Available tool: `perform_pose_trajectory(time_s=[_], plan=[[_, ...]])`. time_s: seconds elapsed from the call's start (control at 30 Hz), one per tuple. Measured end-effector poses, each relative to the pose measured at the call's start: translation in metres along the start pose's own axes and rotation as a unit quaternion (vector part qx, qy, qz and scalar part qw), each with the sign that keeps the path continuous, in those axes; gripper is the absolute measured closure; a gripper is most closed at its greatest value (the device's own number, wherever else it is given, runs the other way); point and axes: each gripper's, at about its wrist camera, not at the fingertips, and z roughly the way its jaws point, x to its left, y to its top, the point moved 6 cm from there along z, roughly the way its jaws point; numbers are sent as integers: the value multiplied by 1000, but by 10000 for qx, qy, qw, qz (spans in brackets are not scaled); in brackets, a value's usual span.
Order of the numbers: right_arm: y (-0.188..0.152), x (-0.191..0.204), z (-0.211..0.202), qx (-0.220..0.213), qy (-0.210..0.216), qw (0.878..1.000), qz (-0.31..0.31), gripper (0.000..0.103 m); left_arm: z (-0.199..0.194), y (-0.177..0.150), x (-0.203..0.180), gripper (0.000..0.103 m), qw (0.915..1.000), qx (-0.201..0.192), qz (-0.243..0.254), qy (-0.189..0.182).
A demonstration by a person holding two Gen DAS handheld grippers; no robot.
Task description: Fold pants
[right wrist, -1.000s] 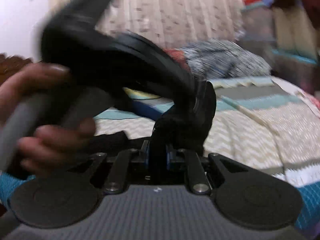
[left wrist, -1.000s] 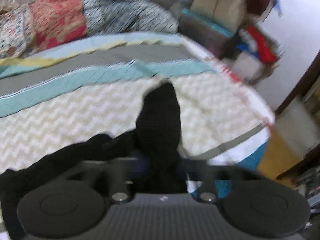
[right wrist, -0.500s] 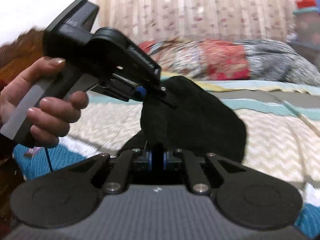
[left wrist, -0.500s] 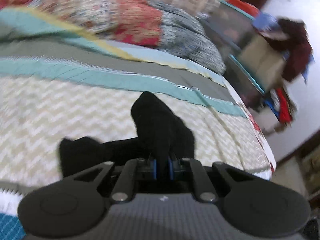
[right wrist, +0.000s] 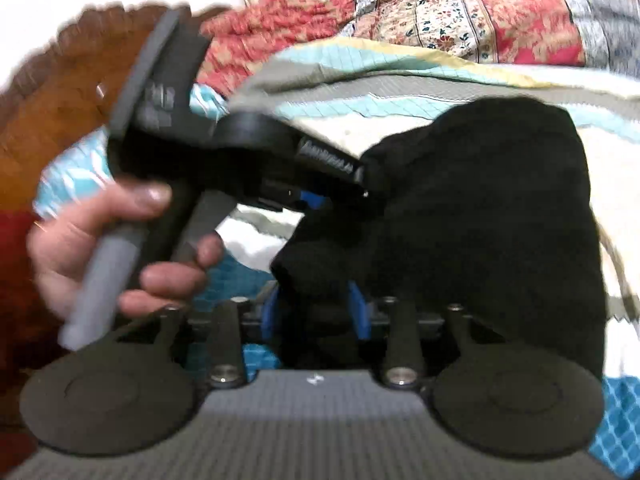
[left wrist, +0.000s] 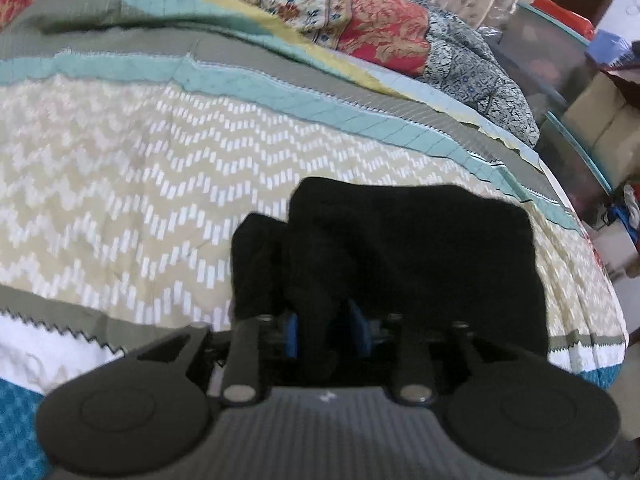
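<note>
The black pants (left wrist: 416, 248) lie bunched and folded on the zigzag bedspread (left wrist: 120, 184). My left gripper (left wrist: 326, 328) has its blue pads slightly apart with a fold of the black fabric between them. In the right wrist view the pants (right wrist: 500, 208) form a dark mound. My right gripper (right wrist: 314, 312) also has black fabric between its blue pads, which stand a little apart. The left gripper (right wrist: 320, 200), held in a hand (right wrist: 120, 248), shows in the right wrist view, touching the pants' left edge.
A patchwork quilt (left wrist: 360, 20) is heaped at the head of the bed. Storage boxes (left wrist: 560, 72) and clutter stand past the right edge of the bed. A wooden headboard (right wrist: 60, 100) is at left in the right wrist view.
Both grippers carried the pants across and lowered them onto the bedspread, so the fabric now lies in a broader folded mound. The pads of both grippers have spread slightly.
</note>
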Motion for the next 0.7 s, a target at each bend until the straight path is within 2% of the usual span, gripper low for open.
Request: perform_pose_trajectory(time_s=[0.03,0.07,0.1,0.13,0.17,0.23,0.27,0.37,0.53,0.6,0.67,0.7], plan=[[0,-5,-14,-130,118,9997,143,57,-8,2,0,56,9999,-68,42,61],[2,-15,-31,-326,130,9989,301,54,-17,2,3,39,9997,-154,39,166],[6,-26,-45,-521,31,9976,450,51,-26,3,7,29,9993,-251,-15,273],[9,-40,-58,-739,-121,9952,623,43,-33,4,13,10,9987,-348,-160,323],[12,-57,-72,-997,-311,9911,830,26,-37,3,18,4,9984,-388,-294,271],[14,-88,-86,-1369,-674,9806,1231,11,-35,1,25,0,9981,-232,-576,-7],[13,-102,-89,-1439,-798,9751,1487,11,-31,-1,29,0,9974,-111,-708,-103],[9,-136,-78,-1240,-641,9683,2071,11,-12,-8,36,0,9927,280,-1121,-347],[8,-159,-49,-901,-744,9652,2341,11,7,-18,35,0,9841,570,-1526,-703],[6,-161,-38,-793,-620,9644,2445,13,8,-18,30,0,9848,612,-1411,-802],[9,-163,-26,-634,-302,9619,2642,36,9,-18,24,0,9861,675,-1230,-885],[10,-159,-18,-520,-141,9569,2852,36,10,-19,20,0,9864,723,-1138,-940]])
